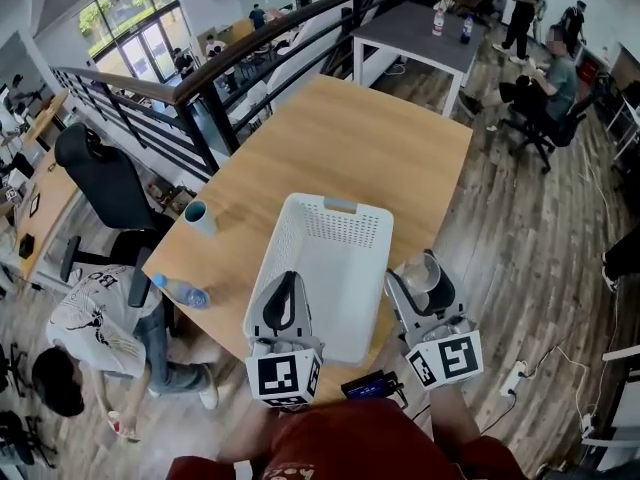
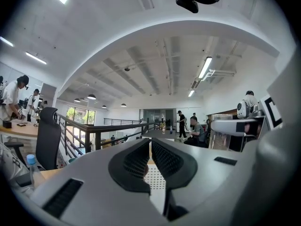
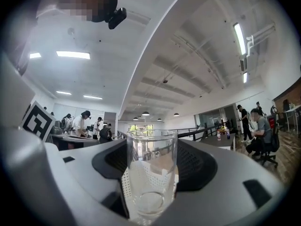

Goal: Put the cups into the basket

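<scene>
A white perforated basket stands on the wooden table, near its front edge. My right gripper hovers just off the basket's right side, shut on a clear glass cup. In the right gripper view the glass stands upright between the dark pads. My left gripper is over the basket's near left corner with its jaws together and nothing in them; the left gripper view shows its pads almost touching. A teal cup lies on the table left of the basket.
A plastic water bottle lies at the table's left edge. A black office chair and a dark railing are beyond it, with a person bent over below. A grey table and seated people are farther back.
</scene>
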The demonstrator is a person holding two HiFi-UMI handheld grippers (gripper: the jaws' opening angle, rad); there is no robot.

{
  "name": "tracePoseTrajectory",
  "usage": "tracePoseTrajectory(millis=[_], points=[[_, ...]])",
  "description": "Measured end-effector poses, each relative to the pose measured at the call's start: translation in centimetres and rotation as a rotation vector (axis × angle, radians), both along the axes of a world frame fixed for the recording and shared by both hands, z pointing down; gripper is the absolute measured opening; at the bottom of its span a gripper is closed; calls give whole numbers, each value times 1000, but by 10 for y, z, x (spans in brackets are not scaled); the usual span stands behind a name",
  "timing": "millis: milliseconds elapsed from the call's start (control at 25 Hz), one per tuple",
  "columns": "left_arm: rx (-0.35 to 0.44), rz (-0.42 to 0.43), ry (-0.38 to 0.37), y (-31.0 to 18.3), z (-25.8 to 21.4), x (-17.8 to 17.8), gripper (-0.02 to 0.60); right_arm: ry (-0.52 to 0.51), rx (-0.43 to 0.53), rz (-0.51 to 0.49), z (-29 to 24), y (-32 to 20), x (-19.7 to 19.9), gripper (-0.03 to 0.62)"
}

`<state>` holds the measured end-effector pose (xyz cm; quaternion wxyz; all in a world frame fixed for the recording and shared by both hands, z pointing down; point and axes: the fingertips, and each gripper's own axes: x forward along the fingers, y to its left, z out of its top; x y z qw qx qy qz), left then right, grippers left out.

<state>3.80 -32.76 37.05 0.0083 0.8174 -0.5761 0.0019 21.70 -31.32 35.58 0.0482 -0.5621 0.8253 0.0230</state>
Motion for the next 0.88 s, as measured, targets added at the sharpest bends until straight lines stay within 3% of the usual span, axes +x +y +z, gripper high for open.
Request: tracePoseTrajectory(millis=[440, 880], points=[[-1, -8, 43, 2, -3, -30, 21, 65, -16, -106, 0, -53, -74, 284], [8, -49, 94, -2, -9, -67, 21, 78, -180, -197, 51, -92, -141, 284]])
